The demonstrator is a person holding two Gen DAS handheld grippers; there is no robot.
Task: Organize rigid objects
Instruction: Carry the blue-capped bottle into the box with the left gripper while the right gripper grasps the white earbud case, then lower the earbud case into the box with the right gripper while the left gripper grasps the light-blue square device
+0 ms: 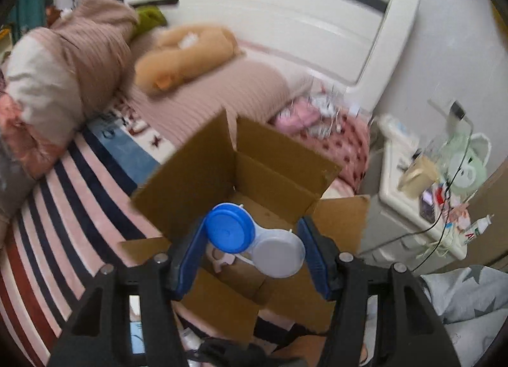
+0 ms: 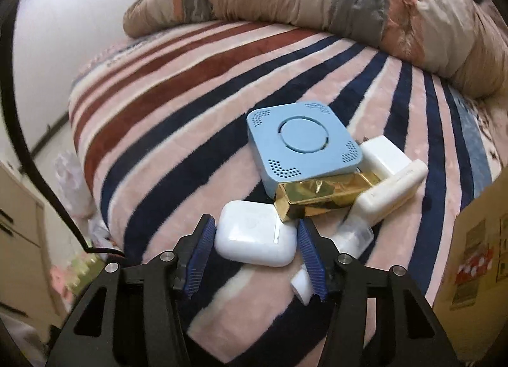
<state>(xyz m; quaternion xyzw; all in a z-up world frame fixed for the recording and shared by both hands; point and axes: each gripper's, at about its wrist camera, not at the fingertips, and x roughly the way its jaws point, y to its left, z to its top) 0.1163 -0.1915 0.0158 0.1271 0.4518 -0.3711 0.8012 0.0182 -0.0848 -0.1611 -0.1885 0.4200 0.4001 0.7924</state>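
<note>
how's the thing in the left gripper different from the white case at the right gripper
The contact lens case is a flat two-cup piece, one lid blue and one clear grey; the white earbud case is one rounded all-white block. The lens case hangs held over the open cardboard box; the earbud case lies on the striped blanket between the right gripper's open jaws, beside a gold box. Both are small, rigid plastic.

Left wrist looks down, close, into the cardboard box (image 1: 254, 176); right wrist faces the striped blanket (image 2: 177, 107) (both views share it).
</note>
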